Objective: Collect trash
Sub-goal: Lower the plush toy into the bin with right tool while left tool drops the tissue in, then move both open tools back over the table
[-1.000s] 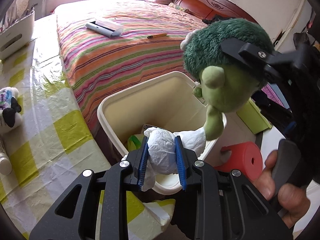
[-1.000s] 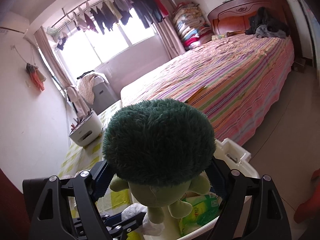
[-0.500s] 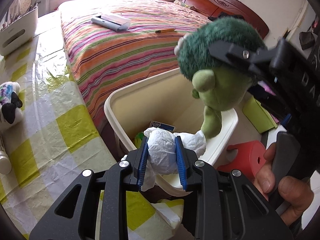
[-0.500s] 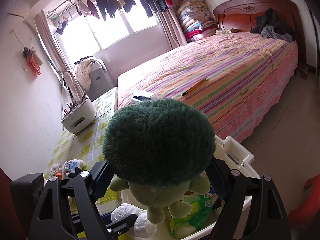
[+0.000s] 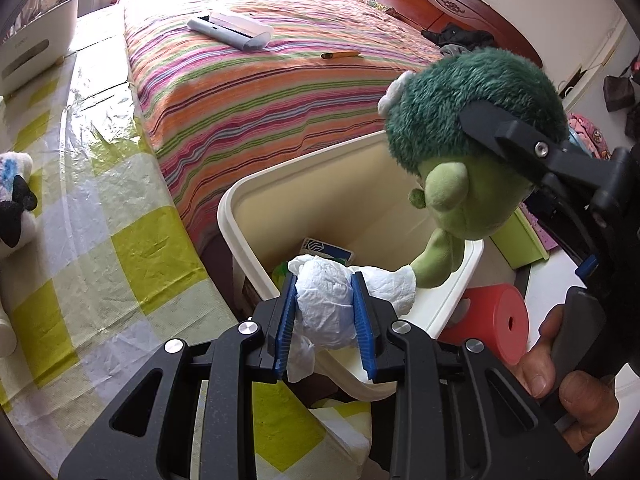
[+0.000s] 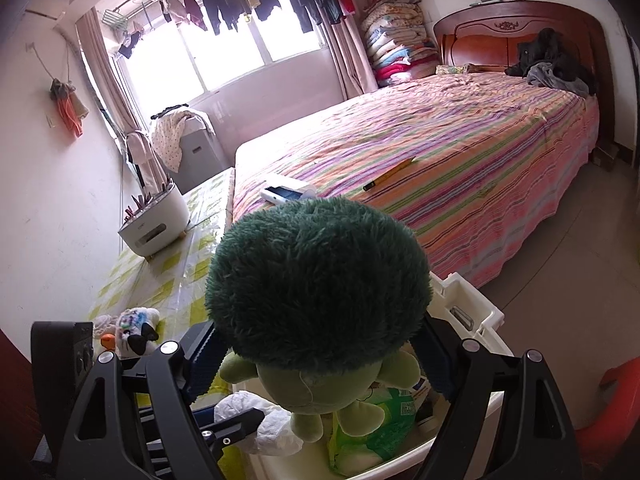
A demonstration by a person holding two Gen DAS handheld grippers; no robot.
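1. My left gripper (image 5: pixel 325 312) has its blue ribbed pads (image 5: pixel 285 320) pressed narrowly on a crumpled white tissue wad (image 5: pixel 326 308), held over the near rim of the cream bin (image 5: pixel 240 216).
2. My right gripper (image 6: pixel 320 360) stands wide, its jaws clamped on the dark fuzzy head of a green plush toy (image 6: pixel 318 292) that hangs above the bin's mouth.
3. Risk: the toy's dangling leg touches the tissue's loose tail; I judge that letting go now could snag the paper on the plush or drop it on the rim.
4. Risk: the wad sits close to the rim, so it may fall onto the checked plastic tablecloth (image 5: pixel 100 240) outside.
5. Risk: opening the wrong hand would bin the toy.
6. Materials: tissue soft, creased, light; plush compressible; bin smooth, rigid, rounded-rectangular, already holding a green packet (image 6: pixel 380 420).
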